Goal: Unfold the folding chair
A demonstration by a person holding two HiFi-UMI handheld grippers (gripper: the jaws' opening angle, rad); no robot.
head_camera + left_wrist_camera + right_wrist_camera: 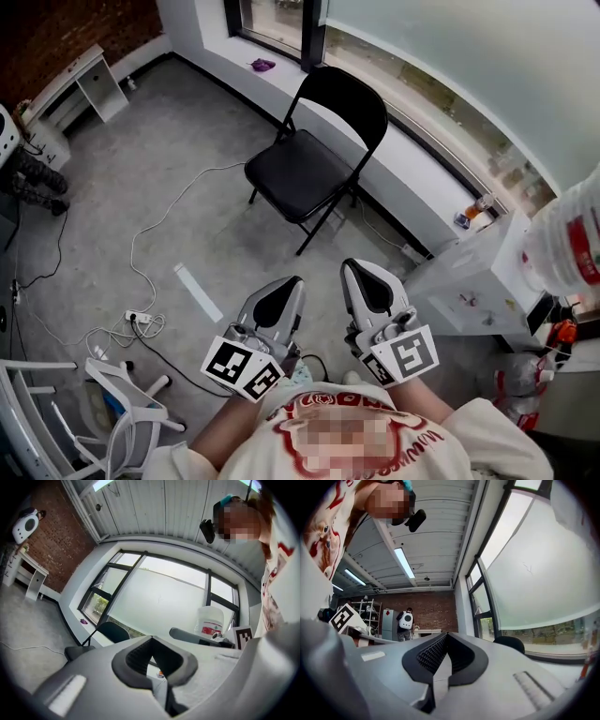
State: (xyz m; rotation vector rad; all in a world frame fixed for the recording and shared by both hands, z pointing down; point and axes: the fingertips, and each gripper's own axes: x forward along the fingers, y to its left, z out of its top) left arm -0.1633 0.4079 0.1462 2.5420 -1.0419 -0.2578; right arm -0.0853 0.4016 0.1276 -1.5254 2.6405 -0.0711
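The black folding chair [300,173] stands open on the grey floor by the window, seat flat and backrest [342,98] upright. My left gripper [286,286] and right gripper [361,272] are held side by side close to my body, well short of the chair and apart from it. Both are shut with nothing between the pads. In the left gripper view the chair [112,631] shows small beyond the left gripper [151,639]. In the right gripper view only the chair's backrest [509,644] peeks over the right gripper [446,637].
A white cabinet [469,281] with a large water bottle [567,239] stands to the right. A white swivel chair [122,412] and a power strip with cables [141,319] lie at the lower left. A white desk [89,80] is far left. A person with a backpack [406,619] stands far off.
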